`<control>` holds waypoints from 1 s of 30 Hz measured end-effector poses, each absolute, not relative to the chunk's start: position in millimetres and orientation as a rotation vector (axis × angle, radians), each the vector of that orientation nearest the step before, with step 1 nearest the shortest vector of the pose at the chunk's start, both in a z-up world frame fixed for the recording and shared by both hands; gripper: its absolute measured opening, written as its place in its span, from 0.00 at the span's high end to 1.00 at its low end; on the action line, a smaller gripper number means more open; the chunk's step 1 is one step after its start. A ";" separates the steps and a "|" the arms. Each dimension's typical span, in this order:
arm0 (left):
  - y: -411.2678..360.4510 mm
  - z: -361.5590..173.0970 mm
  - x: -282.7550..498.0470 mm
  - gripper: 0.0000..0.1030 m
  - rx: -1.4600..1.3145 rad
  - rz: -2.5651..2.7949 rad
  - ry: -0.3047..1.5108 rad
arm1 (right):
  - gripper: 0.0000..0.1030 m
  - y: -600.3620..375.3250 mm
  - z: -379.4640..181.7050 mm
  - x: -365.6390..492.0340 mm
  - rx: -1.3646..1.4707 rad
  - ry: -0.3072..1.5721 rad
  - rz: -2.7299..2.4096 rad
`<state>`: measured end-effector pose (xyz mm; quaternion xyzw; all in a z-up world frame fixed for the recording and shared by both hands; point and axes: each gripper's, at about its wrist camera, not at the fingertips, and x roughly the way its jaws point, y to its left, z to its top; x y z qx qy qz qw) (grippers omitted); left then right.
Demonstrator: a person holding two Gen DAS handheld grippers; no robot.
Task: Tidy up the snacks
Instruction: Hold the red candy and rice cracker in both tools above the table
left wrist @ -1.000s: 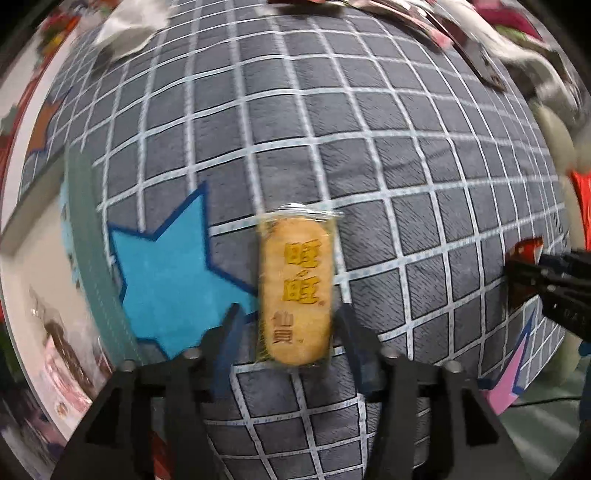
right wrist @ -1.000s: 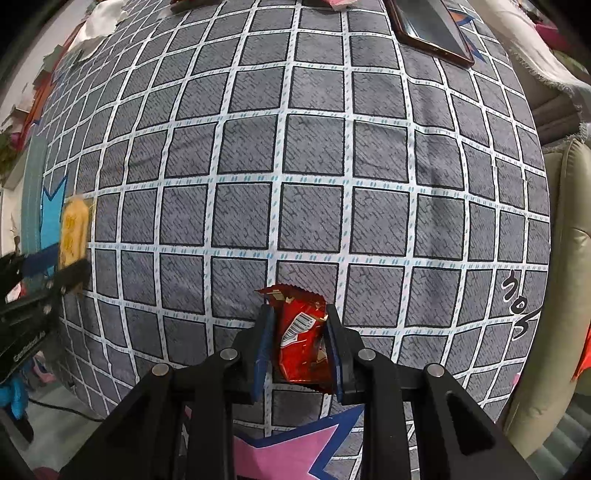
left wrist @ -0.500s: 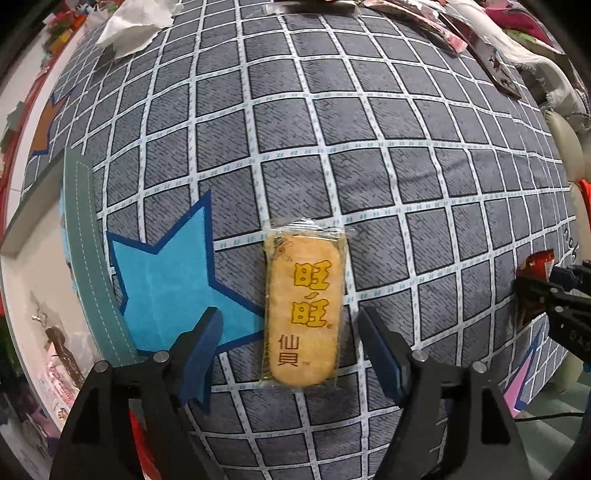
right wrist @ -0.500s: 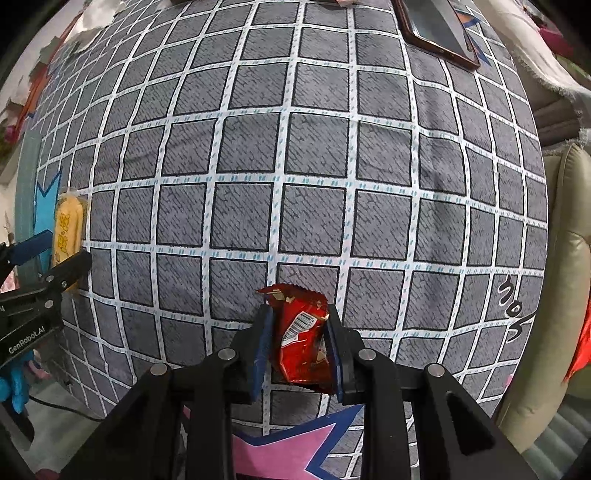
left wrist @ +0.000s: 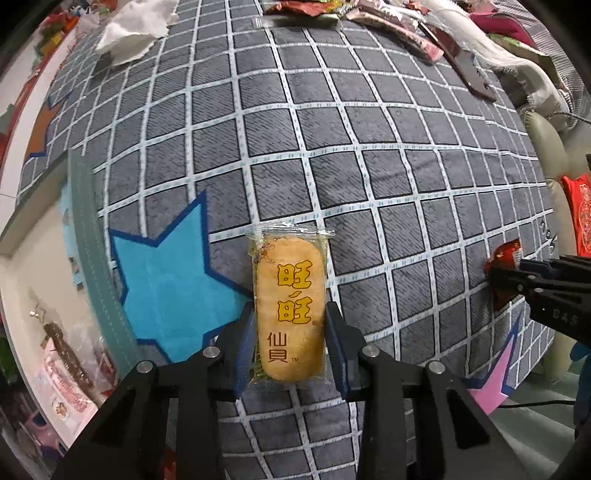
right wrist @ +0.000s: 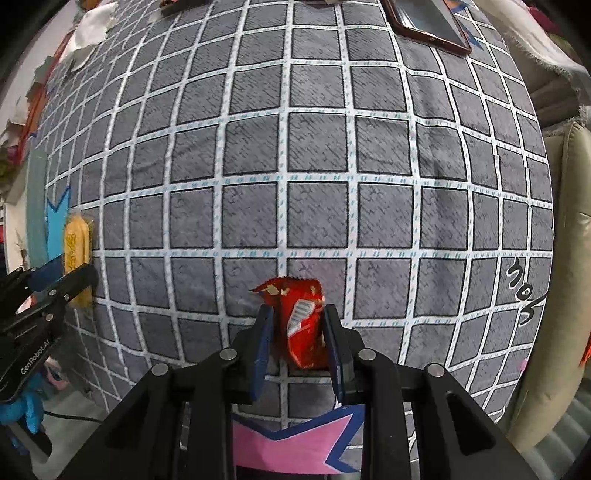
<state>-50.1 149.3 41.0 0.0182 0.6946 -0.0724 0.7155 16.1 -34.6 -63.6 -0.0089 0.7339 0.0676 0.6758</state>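
A yellow rice cracker packet (left wrist: pixel 289 306) with Chinese letters lies on the grey checked cloth (left wrist: pixel 332 129), beside a blue star patch (left wrist: pixel 166 280). My left gripper (left wrist: pixel 290 332) is shut on the packet's lower half. The packet also shows at the far left of the right wrist view (right wrist: pixel 75 251). My right gripper (right wrist: pixel 297 332) is shut on a red snack packet (right wrist: pixel 300 325) near the cloth's front edge, above a pink star patch (right wrist: pixel 295 446). The red packet shows at the right of the left wrist view (left wrist: pixel 504 258).
A pile of snack wrappers (left wrist: pixel 351 14) lies at the cloth's far edge. A white crumpled tissue (left wrist: pixel 129 33) sits far left. A dark tablet (right wrist: pixel 428 26) lies far right. A beige chair (right wrist: pixel 569 258) stands at the right. A shelf with packets (left wrist: pixel 55 350) is left.
My left gripper opened wide around the cracker packet half a second ago and has now closed on it again. The right gripper kept its hold on the red packet.
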 end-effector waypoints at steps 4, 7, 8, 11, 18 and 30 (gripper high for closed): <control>149.6 54.8 -57.6 0.62 0.046 -0.160 1.522 | 0.72 -35.2 -52.1 1.1 -0.018 1.647 0.163; 153.8 59.5 -62.9 0.62 0.043 -0.152 1.528 | 0.72 -26.8 -53.4 -3.0 -0.026 1.655 0.166; 155.5 59.3 -63.8 0.62 0.042 -0.146 1.532 | 0.72 -24.7 -54.8 -3.7 -0.030 1.660 0.164; 159.3 59.0 -68.7 0.62 0.034 -0.140 1.536 | 0.72 -20.9 -57.2 -5.2 -0.032 1.667 0.157; 163.4 69.5 -74.6 0.62 0.030 -0.140 1.536 | 0.72 -11.0 -62.0 -23.3 -0.024 1.672 0.143; 173.7 48.5 -72.4 0.62 0.016 -0.136 1.555 | 0.36 -46.9 -64.5 1.8 0.038 1.713 0.122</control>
